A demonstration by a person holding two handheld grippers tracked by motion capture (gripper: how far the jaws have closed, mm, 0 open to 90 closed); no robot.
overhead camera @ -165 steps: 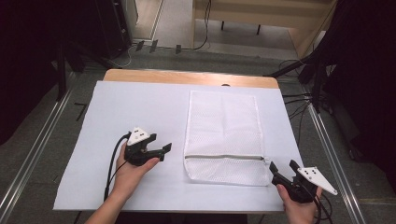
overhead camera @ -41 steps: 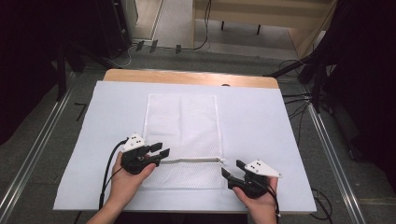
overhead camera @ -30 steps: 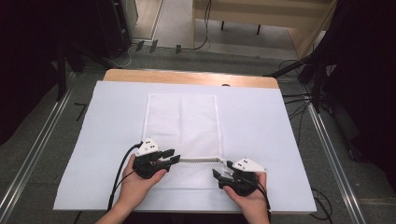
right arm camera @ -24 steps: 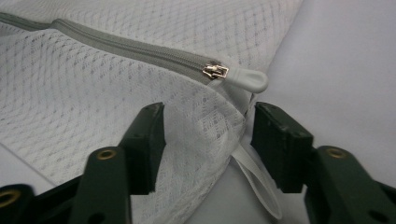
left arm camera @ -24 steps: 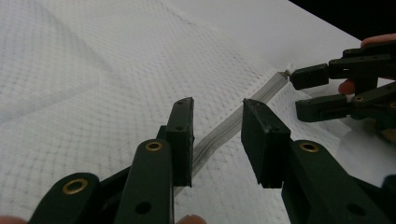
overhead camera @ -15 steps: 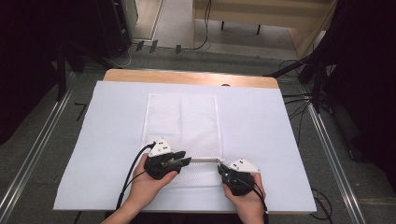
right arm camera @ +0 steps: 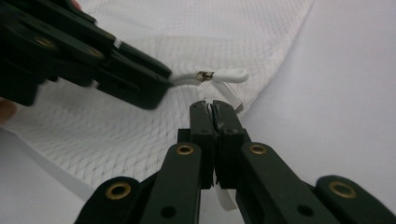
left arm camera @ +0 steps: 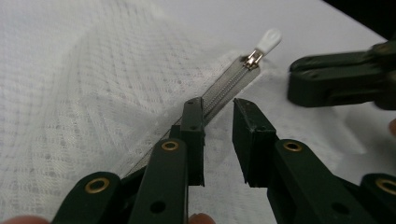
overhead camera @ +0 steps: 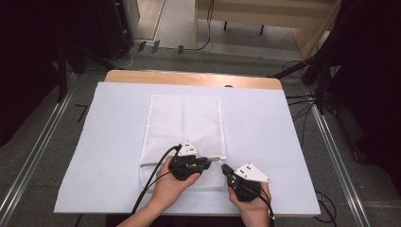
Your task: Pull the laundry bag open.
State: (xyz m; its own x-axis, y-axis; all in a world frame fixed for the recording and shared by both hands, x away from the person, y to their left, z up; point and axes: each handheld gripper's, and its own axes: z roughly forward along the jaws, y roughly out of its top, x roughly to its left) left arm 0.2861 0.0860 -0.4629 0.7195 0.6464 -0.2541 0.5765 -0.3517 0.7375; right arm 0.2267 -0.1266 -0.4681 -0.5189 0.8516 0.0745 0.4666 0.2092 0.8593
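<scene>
A white mesh zip bag (overhead camera: 184,118) lies flat on the white sheet, its zipper along the near edge. My left gripper (overhead camera: 208,163) hovers over the zipper (left arm camera: 229,84). Its jaws have just been closing but still stand a little apart (left arm camera: 218,109), with the zipper tape running under one jaw and nothing pinched. The white zipper pull (left arm camera: 270,39) lies just beyond them at the zipper's end. My right gripper (overhead camera: 224,168) is at the bag's near right corner, shut (right arm camera: 214,106) on a white strip (right arm camera: 229,98) of the bag's edge just below the pull (right arm camera: 231,74).
The white sheet (overhead camera: 283,142) covers most of the wooden table (overhead camera: 189,78). Metal rails and cables run on the floor at both sides. The left gripper's cable (overhead camera: 151,184) trails back over the sheet toward the near edge.
My left gripper has slid right along the zipper and now sits close to the right gripper. The right gripper has stayed at the bag's near right corner.
</scene>
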